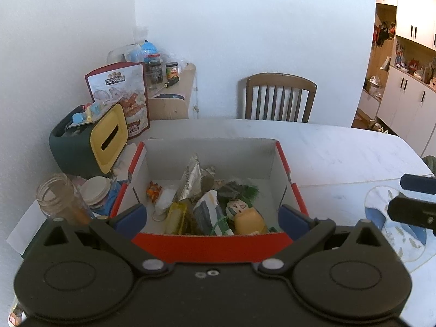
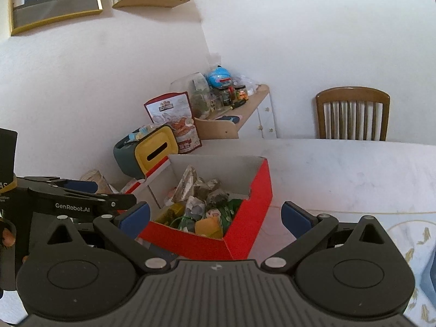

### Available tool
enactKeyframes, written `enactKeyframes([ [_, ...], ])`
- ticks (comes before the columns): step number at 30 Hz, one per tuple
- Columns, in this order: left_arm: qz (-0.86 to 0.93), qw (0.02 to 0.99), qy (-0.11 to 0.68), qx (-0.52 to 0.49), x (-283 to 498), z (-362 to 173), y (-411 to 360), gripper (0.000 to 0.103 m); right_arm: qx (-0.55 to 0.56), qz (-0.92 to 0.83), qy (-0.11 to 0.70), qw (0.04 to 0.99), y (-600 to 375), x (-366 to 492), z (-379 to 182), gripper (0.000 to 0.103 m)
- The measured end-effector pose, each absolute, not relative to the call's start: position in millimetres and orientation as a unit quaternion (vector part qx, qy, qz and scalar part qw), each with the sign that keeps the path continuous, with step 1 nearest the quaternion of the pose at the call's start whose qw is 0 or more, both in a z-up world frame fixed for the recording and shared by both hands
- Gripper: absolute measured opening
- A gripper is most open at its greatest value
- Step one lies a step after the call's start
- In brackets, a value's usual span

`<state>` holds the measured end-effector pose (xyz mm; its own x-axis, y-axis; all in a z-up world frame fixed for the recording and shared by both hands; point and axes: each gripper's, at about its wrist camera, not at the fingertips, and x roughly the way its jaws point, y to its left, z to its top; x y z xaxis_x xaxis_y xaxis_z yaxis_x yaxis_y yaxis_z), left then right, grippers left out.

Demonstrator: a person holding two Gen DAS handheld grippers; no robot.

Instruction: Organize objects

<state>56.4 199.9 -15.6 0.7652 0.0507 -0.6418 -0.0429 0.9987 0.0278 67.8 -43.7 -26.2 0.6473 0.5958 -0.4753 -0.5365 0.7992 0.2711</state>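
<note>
The left tool's (image 1: 211, 215) body hides the near wall of the red box (image 1: 288, 169). The packets heaped inside (image 1: 190, 182) overlap, their print too blurred to read.

The words "GenRobot.AI" stand in white on the black left gripper (image 2: 81, 190), left of the red box (image 2: 245, 218). Other labels are too blurry to read.

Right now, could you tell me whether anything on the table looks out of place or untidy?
The red box holds a loose jumble: a foil packet stands on end among wrappers and small toys. To its left, a glass jar stands open beside a loose lid. Nothing looks spilled. Both tools are open and empty.
</note>
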Motion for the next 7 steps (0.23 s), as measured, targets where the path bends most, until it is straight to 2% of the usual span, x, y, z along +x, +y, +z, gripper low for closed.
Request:
enactKeyframes([
  [7,0.025,0.936,0.351,0.008,57,-19,190,0.103,0.059,0.282,0.284,0.915,-73,71,-33,0.103],
])
